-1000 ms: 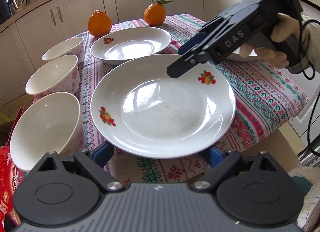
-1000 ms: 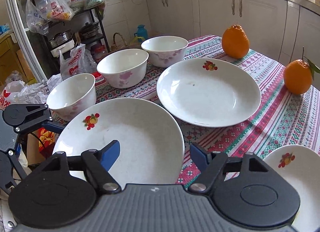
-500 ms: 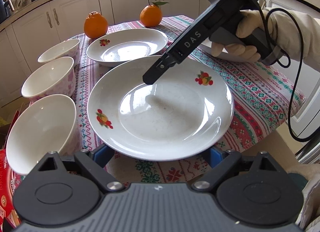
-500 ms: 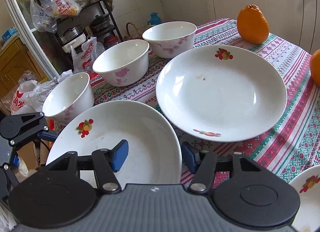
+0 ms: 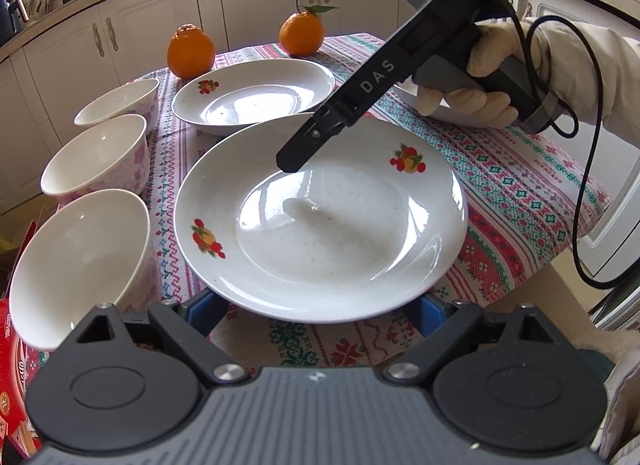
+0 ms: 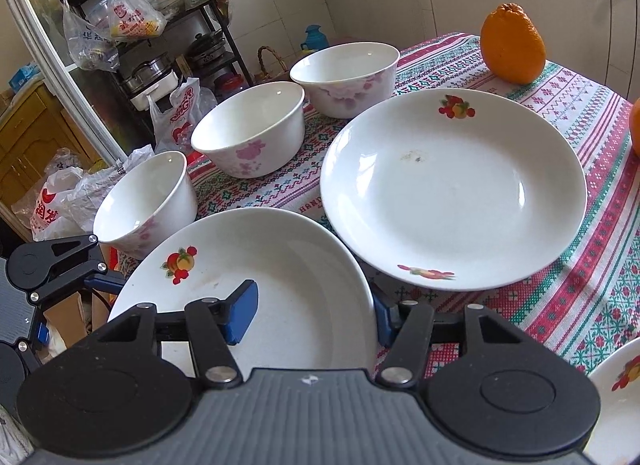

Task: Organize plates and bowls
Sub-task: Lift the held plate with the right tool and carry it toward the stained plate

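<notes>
- The right gripper (image 6: 312, 315) has come down and forward since a second ago: it then hung above the near plate (image 6: 256, 277), and now its blue pads sit either side of that plate's rim, one pad (image 6: 240, 311) over the inside of the dish and the other below the outer edge.
- Its jaws are narrower than a second ago but still apart; whether the pads touch the rim cannot be told.
- In the left wrist view the right gripper (image 5: 294, 161) slants down from the upper right, held by a gloved right hand (image 5: 480, 81), its tip low over the far side of the near plate (image 5: 320, 221).
- The left gripper (image 5: 320, 309) has stayed put at the plate's near rim, fingers spread wide to either side and not touching it.
- The near plate lies at the near edge of the tablecloth (image 5: 520, 201), slightly overhanging it.
- A second fruit-printed plate (image 6: 452, 189) lies just beyond it, unmoved.
- Three floral bowls (image 6: 250, 127) stand in a row along the table's left edge.
- Two oranges (image 5: 190, 51) sit at the far edge.
</notes>
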